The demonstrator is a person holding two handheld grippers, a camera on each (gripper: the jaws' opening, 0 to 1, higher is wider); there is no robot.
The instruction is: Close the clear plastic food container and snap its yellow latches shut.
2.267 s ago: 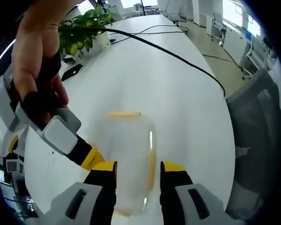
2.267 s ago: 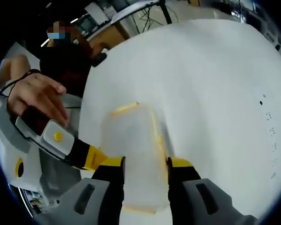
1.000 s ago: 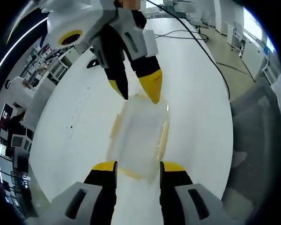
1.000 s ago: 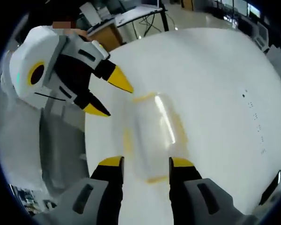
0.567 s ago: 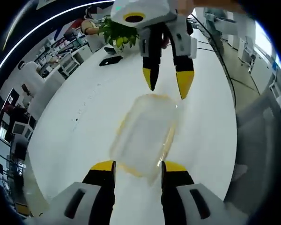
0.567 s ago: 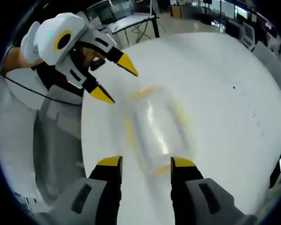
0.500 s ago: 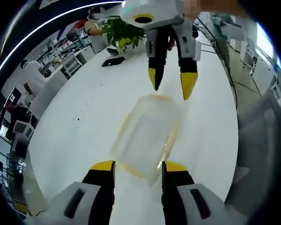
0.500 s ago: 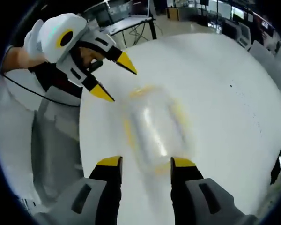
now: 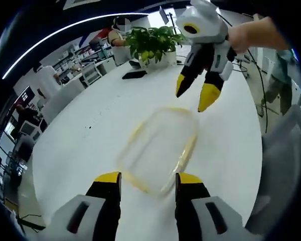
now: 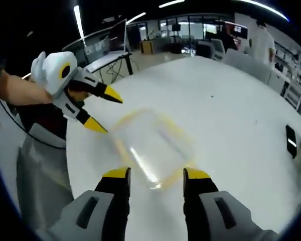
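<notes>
The clear plastic container (image 9: 158, 148) lies on the white table (image 9: 90, 145) with its lid on and yellow latches along its edges; blur hides whether the latches are snapped. My left gripper (image 9: 148, 181) is open just short of its near end. My right gripper (image 9: 193, 93) hangs open above the far end, held by a hand (image 9: 251, 35). In the right gripper view the container (image 10: 150, 145) lies just ahead of the open right gripper (image 10: 156, 175), and the left gripper (image 10: 108, 113) points at its far left corner, jaws apart and empty.
A potted plant (image 9: 153, 42) and a dark phone (image 9: 135, 74) sit at the table's far side. A grey chair (image 9: 286, 150) stands at the right edge. Another dark phone (image 10: 291, 140) lies at the right. People stand among office desks in the background.
Both grippers left the container's sides, went to opposite ends of it and have since drawn back and up. The container stays on the table. Both stay open.
</notes>
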